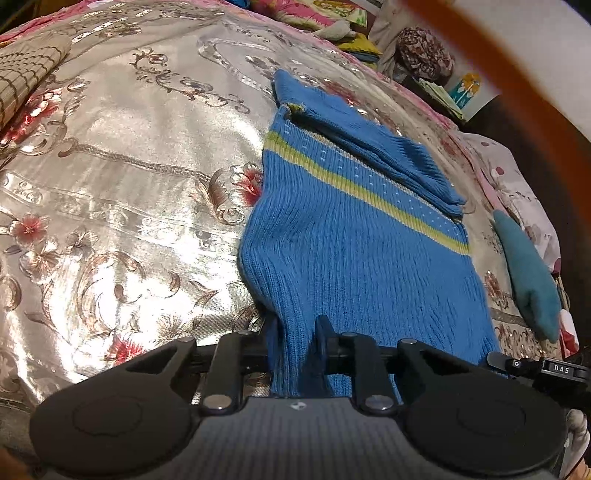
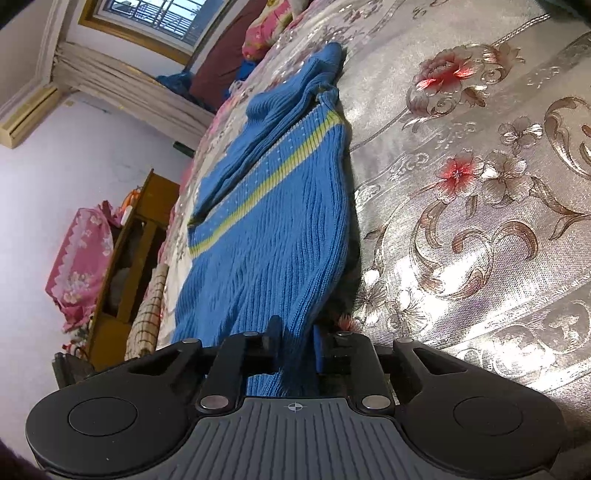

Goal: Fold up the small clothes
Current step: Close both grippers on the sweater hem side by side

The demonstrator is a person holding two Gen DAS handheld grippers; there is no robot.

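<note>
A small blue knit sweater (image 1: 354, 258) with a yellow-green stripe lies flat on the shiny floral bedspread (image 1: 122, 192), one sleeve folded across its chest. My left gripper (image 1: 295, 332) is shut on the near hem at its left corner, with blue knit pinched between the pads. In the right wrist view the same sweater (image 2: 273, 229) stretches away from me, and my right gripper (image 2: 295, 332) is shut on the hem at its right corner. The fabric edge inside both grips is hidden by the fingers.
A teal cloth (image 1: 528, 269) lies to the right of the sweater by the bed's edge. A checked cloth (image 1: 26, 74) sits far left. A wooden cabinet (image 2: 129, 266) and pink bundle (image 2: 85, 258) stand beside the bed. Pillows (image 2: 266, 33) lie at the head.
</note>
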